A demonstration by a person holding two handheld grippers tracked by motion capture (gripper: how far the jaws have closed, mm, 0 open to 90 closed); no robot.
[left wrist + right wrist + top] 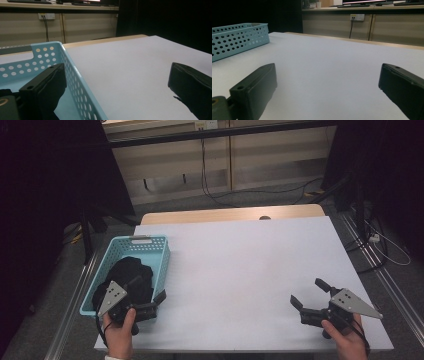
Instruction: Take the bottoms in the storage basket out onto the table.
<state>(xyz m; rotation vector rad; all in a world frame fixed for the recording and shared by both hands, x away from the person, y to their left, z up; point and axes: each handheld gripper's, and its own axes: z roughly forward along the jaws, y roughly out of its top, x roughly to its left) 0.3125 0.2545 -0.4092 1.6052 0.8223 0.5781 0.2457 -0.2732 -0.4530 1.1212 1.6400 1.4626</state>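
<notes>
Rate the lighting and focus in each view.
High view: white table evenly lit, room edges black, black cloth in the basket lacks detail. Left gripper view: near claw fingers soft, dark. Right gripper view: table smooth, background dim.

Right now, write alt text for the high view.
A person's two hands hold open grippers over a white table: the left gripper straddles the near wall of a blue basket holding black cloth, the right gripper hovers over bare tabletop.

A white-topped table (240, 265) carries a light blue perforated basket (150, 247) at its left edge.
</notes>
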